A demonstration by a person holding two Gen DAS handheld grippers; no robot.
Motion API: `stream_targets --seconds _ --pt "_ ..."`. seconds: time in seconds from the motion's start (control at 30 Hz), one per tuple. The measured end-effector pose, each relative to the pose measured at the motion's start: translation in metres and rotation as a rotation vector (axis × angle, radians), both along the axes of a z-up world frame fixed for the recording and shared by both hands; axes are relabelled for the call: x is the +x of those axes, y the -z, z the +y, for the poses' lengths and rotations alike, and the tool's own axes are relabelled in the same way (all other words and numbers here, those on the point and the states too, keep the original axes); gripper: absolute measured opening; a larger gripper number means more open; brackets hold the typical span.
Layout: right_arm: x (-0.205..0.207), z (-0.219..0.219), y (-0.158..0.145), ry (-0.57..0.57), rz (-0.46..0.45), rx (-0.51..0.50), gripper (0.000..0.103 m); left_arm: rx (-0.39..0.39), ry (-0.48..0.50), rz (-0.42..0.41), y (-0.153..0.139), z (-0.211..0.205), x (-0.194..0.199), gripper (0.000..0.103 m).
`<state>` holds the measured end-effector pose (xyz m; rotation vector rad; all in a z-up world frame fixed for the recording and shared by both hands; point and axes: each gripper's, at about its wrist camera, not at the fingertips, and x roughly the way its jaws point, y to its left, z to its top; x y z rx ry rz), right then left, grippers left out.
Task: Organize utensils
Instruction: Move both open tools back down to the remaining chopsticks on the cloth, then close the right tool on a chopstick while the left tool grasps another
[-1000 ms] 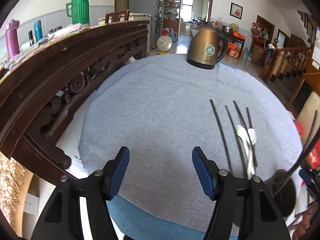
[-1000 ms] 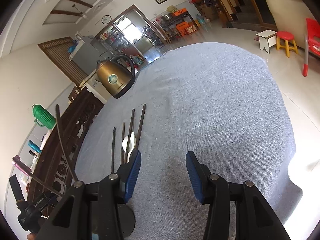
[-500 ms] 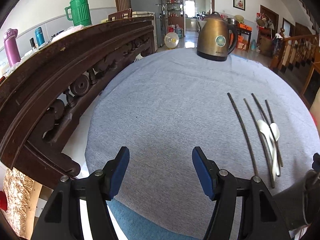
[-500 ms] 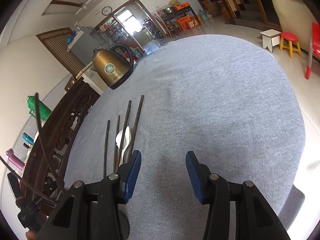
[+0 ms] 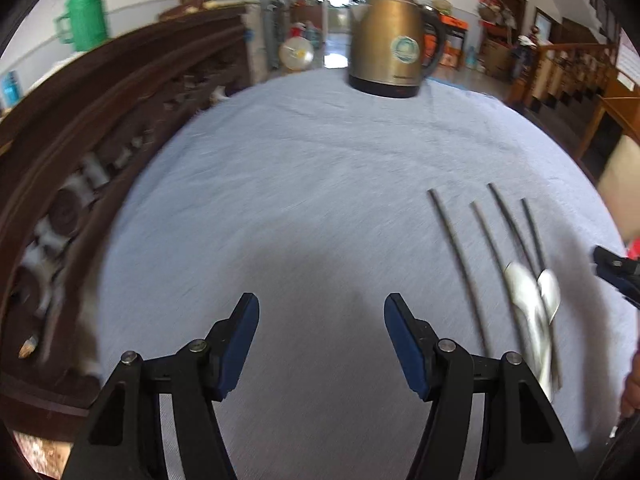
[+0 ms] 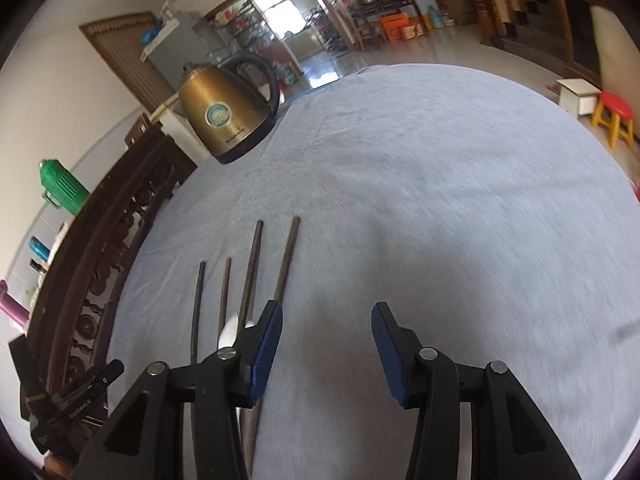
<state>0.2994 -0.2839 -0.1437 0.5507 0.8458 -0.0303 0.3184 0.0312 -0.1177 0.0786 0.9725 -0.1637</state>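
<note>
In the left wrist view, the left gripper [image 5: 321,312] was seen above a round table covered in grey cloth [image 5: 300,184], its blue-padded jaws standing apart with nothing between them. To its right, four dark chopsticks [image 5: 460,248] were laid side by side on the cloth, with two white spoons [image 5: 530,292] lying across their nearer halves. A brass-coloured electric kettle [image 5: 390,40] was placed at the far edge of the table. A carved dark wooden bench back [image 5: 80,140] was seen along the left, and the picture was blurred.

In the right wrist view, the right gripper [image 6: 326,334] was seen over the same cloth, jaws apart and empty. The chopsticks [image 6: 252,276] were laid just left of its left finger, which partly hid them and the spoons [image 6: 228,330]. The kettle [image 6: 228,112] was seen far left.
</note>
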Motion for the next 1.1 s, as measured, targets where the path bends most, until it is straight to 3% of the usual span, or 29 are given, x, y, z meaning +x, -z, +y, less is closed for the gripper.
stream_targets --seconds 0.27,0.53,0.63,0.8,0.9,0.97,1.0,1.1 --pt "0.105 0.022 0.008 -0.098 0.218 -0.041 0.050 -0.067 0.044 0.261 0.012 -0.050 0.091 0.066" --pt "0.153 0.036 0.019 -0.134 0.399 -0.145 0.049 0.010 0.030 0.380 0.037 -0.096 0.133 0.066" --pt "0.159 0.043 0.020 -0.141 0.410 -0.197 0.045 0.038 0.035 0.364 0.036 -0.106 0.135 0.063" --pt "0.165 0.061 0.022 -0.159 0.419 -0.290 0.030 0.081 0.045 0.327 0.036 -0.121 0.134 0.053" --pt "0.163 0.073 0.024 -0.166 0.396 -0.373 0.017 0.074 0.058 0.302 0.034 -0.131 0.133 0.038" --pt "0.159 0.079 0.025 -0.177 0.377 -0.402 0.010 0.079 0.086 0.272 0.036 -0.144 0.133 0.015" --pt "0.156 0.081 0.025 -0.182 0.367 -0.412 0.009 0.081 0.105 0.260 0.036 -0.147 0.131 0.010" --pt "0.142 0.075 0.026 -0.180 0.331 -0.356 0.006 0.053 0.122 0.236 0.036 -0.148 0.125 0.007"
